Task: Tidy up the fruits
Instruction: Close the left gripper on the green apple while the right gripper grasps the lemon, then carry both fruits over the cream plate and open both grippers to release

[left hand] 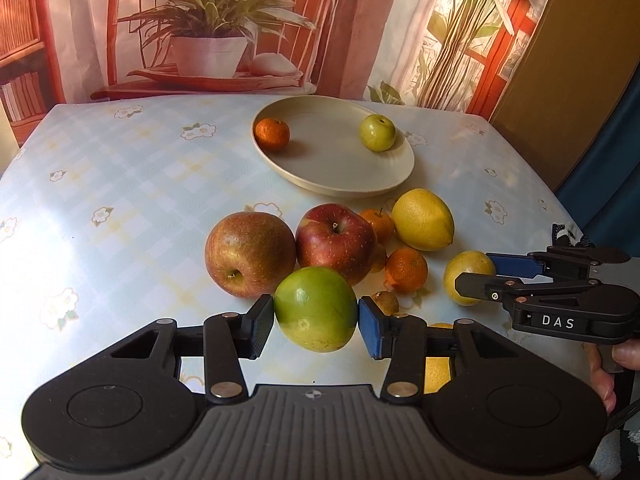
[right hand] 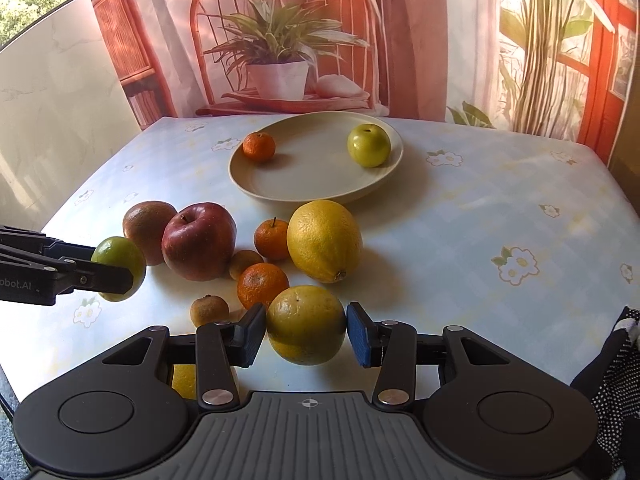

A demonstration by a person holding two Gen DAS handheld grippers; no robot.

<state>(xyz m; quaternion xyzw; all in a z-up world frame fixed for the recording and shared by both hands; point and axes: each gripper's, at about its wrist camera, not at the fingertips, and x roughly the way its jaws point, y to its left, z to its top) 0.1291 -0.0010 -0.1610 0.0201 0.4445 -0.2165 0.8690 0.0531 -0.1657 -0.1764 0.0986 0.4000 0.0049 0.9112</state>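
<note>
Progress: early stage. The plate [left hand: 394,184] holds two fruits only: a small orange [left hand: 272,134] at its left edge and a small green apple [left hand: 377,133] at its right. The plate lies well beyond both claws, past the loose pile.

Left claw [left hand: 316,322]: closed on a green fruit [left hand: 316,308], pads pressing its two sides. In the right wrist view the fruit appears clear of the table [left hand: 120,184], so I judge it lifted and ready to carry.

Right claw [right hand: 306,334]: closed on a yellow fruit [right hand: 306,324], pads against both flanks. Whether it rests on the table or is raised I cannot tell for certain.

Still loose on the table, just beyond the claws:
- a russet apple [left hand: 250,254] and a red apple [left hand: 336,242], touching each other, ahead of the left claw;
- a large lemon [right hand: 325,240] ahead of the right claw;
- two small oranges [right hand: 263,285], one [right hand: 272,239] behind the other, between the red apple and the lemon;
- two small brownish fruits [right hand: 209,311], one [right hand: 245,263] close to the right claw's left finger, the other tucked against the red apple;
- a yellow fruit [right hand: 184,380] partly hidden beneath the claw bodies; kind unclear.

Judgement: two placed, two in hand, about eight outstanding. The plate has ample bare area at centre and front for the next deposits.
</note>
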